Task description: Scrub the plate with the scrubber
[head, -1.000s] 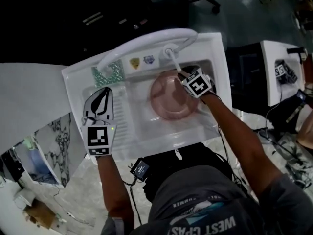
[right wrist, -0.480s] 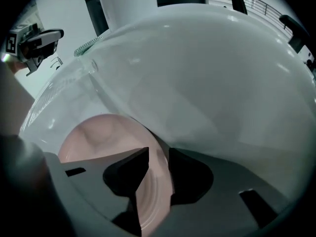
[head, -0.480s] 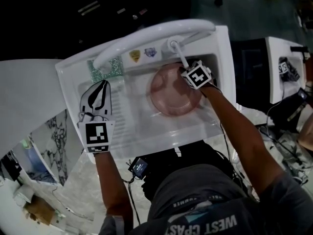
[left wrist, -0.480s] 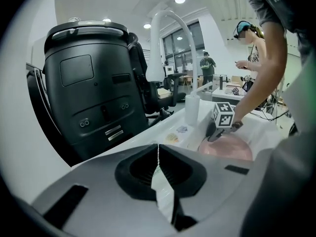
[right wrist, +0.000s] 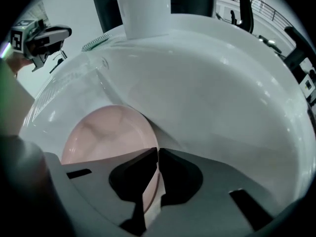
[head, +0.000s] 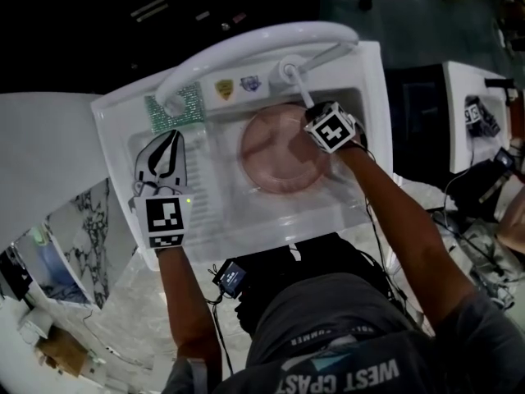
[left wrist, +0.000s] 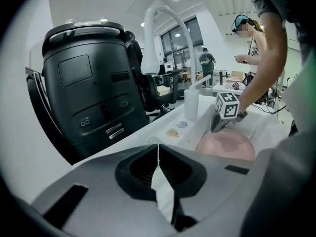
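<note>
Closing just now, my right gripper's (right wrist: pixel 158 154) jaws clamp the rim of the round pink plate (head: pixel 277 150) in the white plastic sink (head: pixel 371 97).
Scrubbing is not yet begun: the green mesh scrubber (head: pixel 184 110) lies untouched at upper left. My right arm points steeply down; my left gripper (head: pixel 171 146), jaws together and empty, rests left of the basin.

The round pink plate (head: pixel 277 153) lies face up in the sink's basin, toward its right side. The green mesh scrubber (head: pixel 194 105) lies flat on the sink's back ledge, near the left corner.
</note>
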Demonstrator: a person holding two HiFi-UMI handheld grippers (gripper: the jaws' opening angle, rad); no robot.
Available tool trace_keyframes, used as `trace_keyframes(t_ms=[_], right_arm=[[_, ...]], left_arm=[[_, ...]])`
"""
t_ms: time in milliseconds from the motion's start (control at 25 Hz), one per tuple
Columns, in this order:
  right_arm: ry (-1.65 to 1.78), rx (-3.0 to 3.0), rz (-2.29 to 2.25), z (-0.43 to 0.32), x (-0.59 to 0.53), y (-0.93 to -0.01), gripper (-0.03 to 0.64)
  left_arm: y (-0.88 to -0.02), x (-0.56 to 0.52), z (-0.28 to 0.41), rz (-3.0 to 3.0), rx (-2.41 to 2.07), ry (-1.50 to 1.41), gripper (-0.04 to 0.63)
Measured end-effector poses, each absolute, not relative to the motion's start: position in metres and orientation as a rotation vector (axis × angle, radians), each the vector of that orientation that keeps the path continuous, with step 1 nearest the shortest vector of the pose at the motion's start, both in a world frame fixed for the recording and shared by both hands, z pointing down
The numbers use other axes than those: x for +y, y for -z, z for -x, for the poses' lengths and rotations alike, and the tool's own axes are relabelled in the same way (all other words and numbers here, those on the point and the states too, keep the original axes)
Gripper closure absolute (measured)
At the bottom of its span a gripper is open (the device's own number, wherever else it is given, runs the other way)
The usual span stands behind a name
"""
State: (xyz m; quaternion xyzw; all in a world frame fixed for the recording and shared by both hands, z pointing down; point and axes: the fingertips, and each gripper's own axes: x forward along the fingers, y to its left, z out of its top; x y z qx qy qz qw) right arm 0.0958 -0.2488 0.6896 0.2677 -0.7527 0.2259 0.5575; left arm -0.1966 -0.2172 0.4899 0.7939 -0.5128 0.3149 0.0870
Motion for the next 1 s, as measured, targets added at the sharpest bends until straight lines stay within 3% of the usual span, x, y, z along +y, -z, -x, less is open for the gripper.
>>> trace_keyframes(t_ms=[600,920,1000], right_arm=[[-0.195,-1.810,-0.885,-0.127,-0.255,-0.572,0.580],[0.042,-1.775,-0.910,-0.136,-0.257,-0.526,0.580],[0.077,-1.759,-0.911,-0.138,-0.256,-0.522,0.580]], left_arm=[[-0.498,-0.219,0.201,-2.313,-1.588,-0.996,0.586],[-0.516,-0.221,0.199,-2.344,-1.579,-1.195,0.582],[-0.520,-0.224,0.201,-2.355,-1.572,-1.304,0.513]])
